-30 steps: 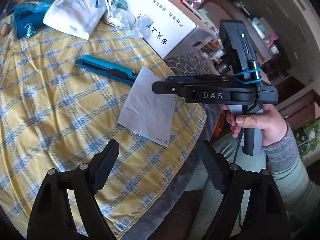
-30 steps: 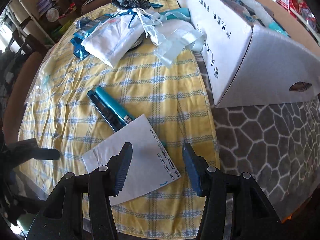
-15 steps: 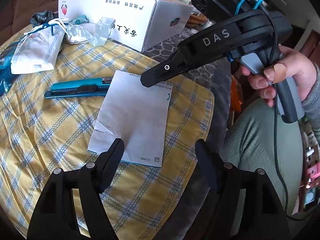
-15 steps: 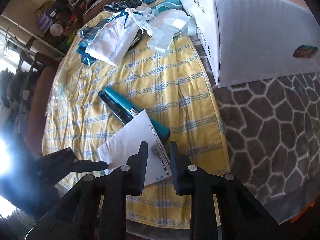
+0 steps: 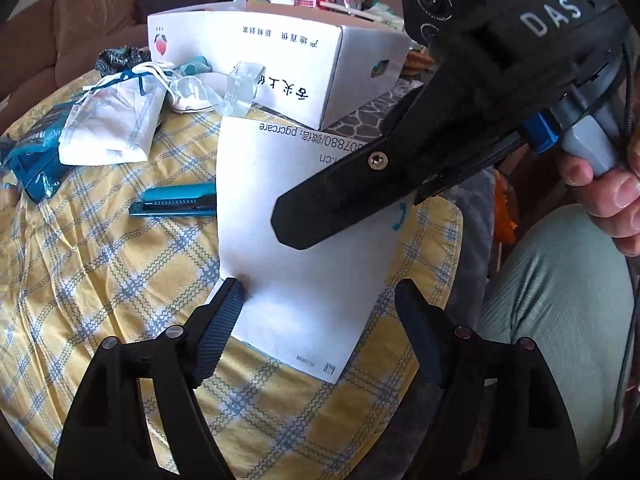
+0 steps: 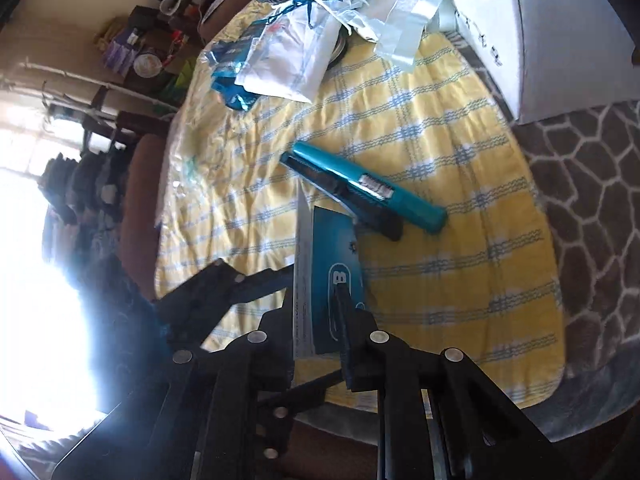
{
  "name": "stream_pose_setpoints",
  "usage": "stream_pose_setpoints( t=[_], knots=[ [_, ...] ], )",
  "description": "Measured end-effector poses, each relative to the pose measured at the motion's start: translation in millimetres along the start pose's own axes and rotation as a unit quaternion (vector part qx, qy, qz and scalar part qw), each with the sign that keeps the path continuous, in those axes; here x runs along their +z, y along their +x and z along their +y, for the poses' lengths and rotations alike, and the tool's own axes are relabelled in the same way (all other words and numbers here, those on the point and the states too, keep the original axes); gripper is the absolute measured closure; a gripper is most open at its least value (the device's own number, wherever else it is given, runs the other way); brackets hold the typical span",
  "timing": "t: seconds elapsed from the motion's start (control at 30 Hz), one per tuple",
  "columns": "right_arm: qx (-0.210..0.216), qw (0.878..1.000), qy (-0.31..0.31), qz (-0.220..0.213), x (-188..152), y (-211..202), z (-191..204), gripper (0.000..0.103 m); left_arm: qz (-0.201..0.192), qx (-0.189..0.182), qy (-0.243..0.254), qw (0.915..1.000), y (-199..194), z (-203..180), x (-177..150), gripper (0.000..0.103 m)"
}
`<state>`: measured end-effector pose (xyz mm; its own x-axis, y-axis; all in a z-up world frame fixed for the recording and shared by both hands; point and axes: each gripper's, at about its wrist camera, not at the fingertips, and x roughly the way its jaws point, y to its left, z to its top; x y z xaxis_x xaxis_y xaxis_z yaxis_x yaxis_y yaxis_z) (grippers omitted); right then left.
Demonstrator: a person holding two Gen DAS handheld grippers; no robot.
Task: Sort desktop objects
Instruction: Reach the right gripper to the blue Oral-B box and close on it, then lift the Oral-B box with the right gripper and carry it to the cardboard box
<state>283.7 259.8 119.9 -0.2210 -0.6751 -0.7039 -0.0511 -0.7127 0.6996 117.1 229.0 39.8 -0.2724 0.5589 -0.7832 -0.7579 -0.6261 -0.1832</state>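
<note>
- A teal knife (image 6: 362,192) lies just beyond the card (image 5: 304,240); a white box (image 5: 280,76) stands behind.
- Right gripper (image 6: 316,316) is clamped on the card's edge.
- Left gripper (image 5: 320,312) has jaws apart, the card's lower end between them.

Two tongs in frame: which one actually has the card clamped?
The right tongs: shut on the white card, lifting it edge-on off the checked cloth. The left tongs stand open, one finger just touching the card's lower edge.

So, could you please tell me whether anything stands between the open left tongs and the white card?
Nothing visible does: the card, pinched by the right tongs, hangs between the open left tongs.
</note>
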Motion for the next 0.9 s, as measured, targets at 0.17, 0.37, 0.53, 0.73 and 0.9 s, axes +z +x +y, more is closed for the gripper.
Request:
stream_pose_setpoints(
  t=[0.17, 0.37, 0.53, 0.73, 0.9],
  knots=[
    [0.044, 0.999, -0.006, 0.009, 7.0, 3.9, 35.7, 0.086, -0.045, -0.021, -0.074, 0.9960, -21.0, 26.4, 0.2, 0.019],
    [0.081, 0.996, -0.003, 0.042, 10.3, 37.5, 65.4, 0.085, -0.068, -0.084, -0.194, 0.9751, -51.1, 86.8, -22.1, 0.026],
    [0.109, 0.992, -0.015, 0.065, 11.2, 71.9, 93.8, 0.085, -0.065, -0.060, -0.270, 0.9588, -75.4, 141.4, -57.7, 0.027],
    [0.107, 0.991, -0.055, 0.067, 17.5, 97.5, 137.0, 0.069, -0.068, -0.061, -0.336, 0.9374, -109.0, 181.0, -92.7, 0.020],
    [-0.022, 0.988, -0.156, 0.010, 12.2, 83.6, 152.7, 0.057, -0.043, -0.098, -0.335, 0.9363, -107.5, 177.2, -102.5, 0.020]
  ],
)
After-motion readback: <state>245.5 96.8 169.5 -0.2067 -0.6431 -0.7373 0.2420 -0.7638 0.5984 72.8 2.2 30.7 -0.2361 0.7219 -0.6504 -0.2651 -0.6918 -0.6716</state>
